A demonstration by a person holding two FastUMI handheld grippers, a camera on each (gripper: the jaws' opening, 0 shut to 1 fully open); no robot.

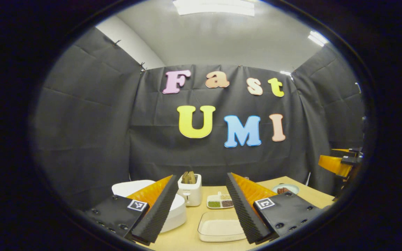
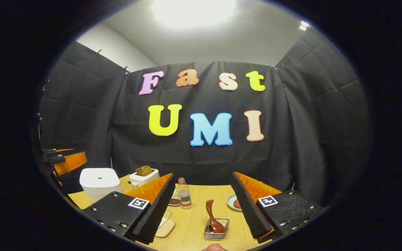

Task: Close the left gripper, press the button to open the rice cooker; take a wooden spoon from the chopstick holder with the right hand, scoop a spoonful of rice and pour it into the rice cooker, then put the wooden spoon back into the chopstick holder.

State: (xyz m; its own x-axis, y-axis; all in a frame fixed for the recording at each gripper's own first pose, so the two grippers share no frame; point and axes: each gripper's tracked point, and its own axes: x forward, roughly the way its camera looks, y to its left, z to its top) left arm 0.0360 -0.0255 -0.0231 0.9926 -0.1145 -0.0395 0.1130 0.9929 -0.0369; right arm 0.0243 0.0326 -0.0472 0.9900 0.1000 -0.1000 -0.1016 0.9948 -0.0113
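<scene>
Both grippers wait open above the table.
The left gripper [image 1: 201,209] faces the rice cooker [image 1: 173,209]; the right gripper [image 2: 201,209] faces the wooden spoon [image 2: 214,218] standing in the chopstick holder [image 2: 216,233]. No label is readable.

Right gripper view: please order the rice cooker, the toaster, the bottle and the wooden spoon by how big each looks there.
1. rice cooker, clearly largest.
2. toaster.
3. bottle and wooden spoon: they look about alike, and the spoon stands nearer the camera in its chopstick holder, so I do not rank them.

No readable text; bottle [image 2: 184,198] label too small (square markers carry patterns).
</scene>
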